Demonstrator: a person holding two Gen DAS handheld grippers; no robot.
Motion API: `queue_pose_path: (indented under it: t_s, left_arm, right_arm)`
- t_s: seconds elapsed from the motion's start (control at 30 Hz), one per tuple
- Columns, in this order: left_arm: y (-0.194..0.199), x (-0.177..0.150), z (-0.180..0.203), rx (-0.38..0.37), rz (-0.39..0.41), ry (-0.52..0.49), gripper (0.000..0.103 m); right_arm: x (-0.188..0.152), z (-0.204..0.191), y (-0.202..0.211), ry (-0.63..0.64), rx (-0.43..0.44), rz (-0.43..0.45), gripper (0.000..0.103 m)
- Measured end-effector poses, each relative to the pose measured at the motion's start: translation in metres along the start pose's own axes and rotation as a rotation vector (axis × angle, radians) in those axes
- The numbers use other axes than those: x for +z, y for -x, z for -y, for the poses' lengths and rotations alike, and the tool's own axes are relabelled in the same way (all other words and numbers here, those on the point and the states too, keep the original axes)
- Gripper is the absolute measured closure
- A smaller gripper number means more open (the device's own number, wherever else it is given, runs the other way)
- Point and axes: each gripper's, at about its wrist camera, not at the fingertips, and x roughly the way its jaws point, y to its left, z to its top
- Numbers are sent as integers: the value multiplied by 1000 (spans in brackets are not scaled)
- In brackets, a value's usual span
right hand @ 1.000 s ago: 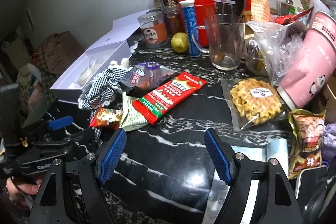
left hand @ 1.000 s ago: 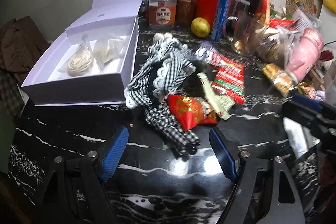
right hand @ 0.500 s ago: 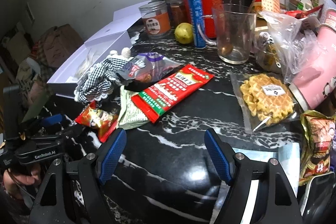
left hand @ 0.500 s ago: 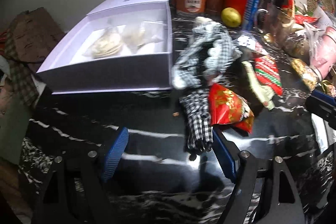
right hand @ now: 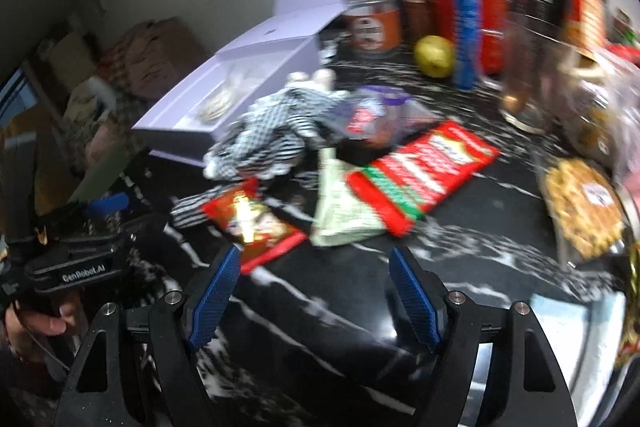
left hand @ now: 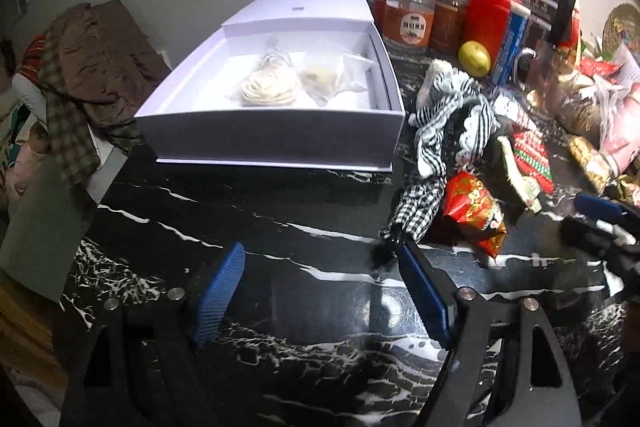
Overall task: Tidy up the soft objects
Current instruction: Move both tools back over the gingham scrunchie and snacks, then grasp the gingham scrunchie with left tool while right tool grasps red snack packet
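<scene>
Black marble table: checked cloth beside left jaws (gaping, empty).

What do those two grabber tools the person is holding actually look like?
Both look alike: a black frame with triangular cut-outs and silver bolts, ending in two fingers faced with blue ribbed pads. The left gripper shows this in its own camera, the right gripper in its own. Seen from the right camera, the left gripper's black body carries white lettering reading GenRobot.AI and a small gold emblem. No sleeve is clearly visible.
</scene>
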Motion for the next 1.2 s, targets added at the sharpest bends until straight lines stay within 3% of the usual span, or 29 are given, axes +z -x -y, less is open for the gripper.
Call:
queue_pose_path:
  t_s: [0.2, 0.33, 0.47, 0.53, 0.63, 0.73, 1.03, 1.17, 1.2]
  left_arm:
    - [4, -3, -15, 7, 3, 22, 23]
    - [2, -5, -26, 11, -4, 62, 23]
    - [0, -1, -27, -11, 7, 83, 23]
    - [-2, 3, -23, -24, 10, 76, 23]
    - [-7, 11, -19, -92, 17, 85, 23]
    - [-11, 17, -10, -117, 17, 77, 23]
    - [-33, 23, 46, -183, 0, -112, 23]
    - [-48, 24, 58, -198, -14, -129, 24]
    - [-51, 24, 59, -208, -4, -123, 33]
  right_arm:
    - [11, -29, -27, 96, 96, -17, 26]
    - [20, -36, -49, 133, 108, -26, 32]
    - [21, -40, -66, 161, 111, -61, 44]
    - [18, -41, -71, 171, 120, -89, 59]
    - [12, -42, -65, 190, 98, -86, 70]
    - [4, -37, -50, 166, 99, -68, 73]
    - [-21, -8, -6, 34, 111, -41, 73]
    - [-26, 3, -2, 1, 87, -33, 73]
    - [-26, 6, -1, -8, 81, -32, 73]
